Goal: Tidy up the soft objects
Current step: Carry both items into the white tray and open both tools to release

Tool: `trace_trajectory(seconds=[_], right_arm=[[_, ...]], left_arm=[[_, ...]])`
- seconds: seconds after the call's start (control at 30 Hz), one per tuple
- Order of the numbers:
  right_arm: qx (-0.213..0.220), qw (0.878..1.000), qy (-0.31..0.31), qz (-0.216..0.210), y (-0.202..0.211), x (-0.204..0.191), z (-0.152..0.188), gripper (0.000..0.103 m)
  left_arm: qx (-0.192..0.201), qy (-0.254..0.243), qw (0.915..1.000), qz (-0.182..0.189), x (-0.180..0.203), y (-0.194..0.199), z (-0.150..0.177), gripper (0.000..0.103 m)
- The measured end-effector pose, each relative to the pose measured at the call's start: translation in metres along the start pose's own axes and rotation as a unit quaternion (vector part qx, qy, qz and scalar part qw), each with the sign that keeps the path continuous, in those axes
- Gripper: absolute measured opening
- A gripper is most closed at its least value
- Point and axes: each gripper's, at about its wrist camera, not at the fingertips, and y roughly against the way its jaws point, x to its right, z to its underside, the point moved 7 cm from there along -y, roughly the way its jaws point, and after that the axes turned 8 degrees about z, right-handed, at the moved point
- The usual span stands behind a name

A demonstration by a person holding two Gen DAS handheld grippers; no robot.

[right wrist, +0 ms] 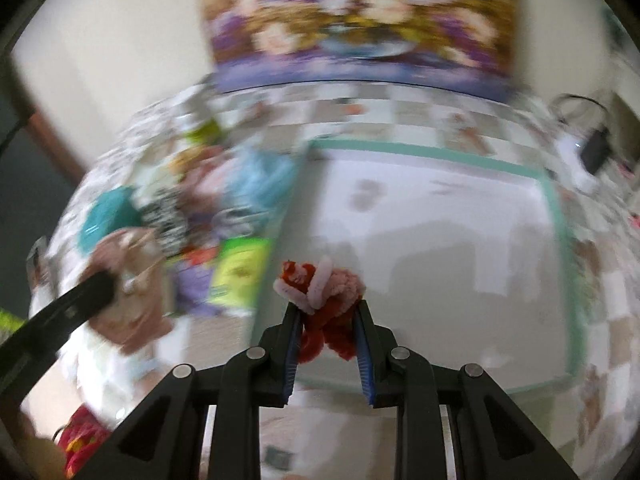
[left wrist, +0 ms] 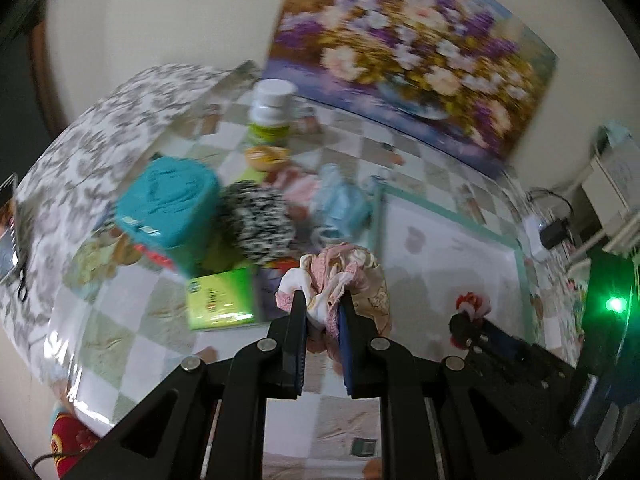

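Your left tongs (left wrist: 323, 300) clamp a pink cloth bundle (left wrist: 344, 276), your right tongs (right wrist: 329, 309) clamp a red-and-pink plush toy (right wrist: 322, 284), both above the bare white mat (left wrist: 452, 248); a pile of soft things (left wrist: 256, 220) waits on the worktop (left wrist: 132, 344).

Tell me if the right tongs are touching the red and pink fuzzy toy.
Touching. The right wrist view shows the right tongs closed on the red and pink fuzzy toy, both fingers pressing its sides.

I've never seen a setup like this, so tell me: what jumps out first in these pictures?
Two black tongs each clutch something soft: the left tongs pinch a pink and cream cloth bundle, the right tongs a red and pink fuzzy toy above a white mat. Behind, a big flower painting leans on the wall.
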Motion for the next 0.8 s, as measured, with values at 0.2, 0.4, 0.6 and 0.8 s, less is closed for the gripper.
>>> trace_trajectory(seconds=[0.2, 0.4, 0.6, 0.8], right_arm=[[-0.014, 0.996, -0.068, 0.053, -0.011, 0.05, -0.003, 0.027], [-0.03, 0.986, -0.141, 0.079, -0.019, 0.096, 0.003, 0.027], [-0.065, 0.971, -0.205, 0.106, -0.034, 0.144, 0.02, 0.027], [-0.087, 0.96, -0.237, 0.12, -0.042, 0.175, 0.03, 0.027]], left_arm=[[-0.009, -0.052, 0.9986, 0.004, 0.033, -0.016, 0.004, 0.015], [-0.03, -0.095, 0.995, 0.009, 0.061, -0.034, 0.014, 0.015], [-0.055, -0.115, 0.9916, 0.02, 0.081, -0.055, 0.024, 0.016], [-0.068, -0.137, 0.9878, 0.03, 0.099, -0.071, 0.032, 0.017]])
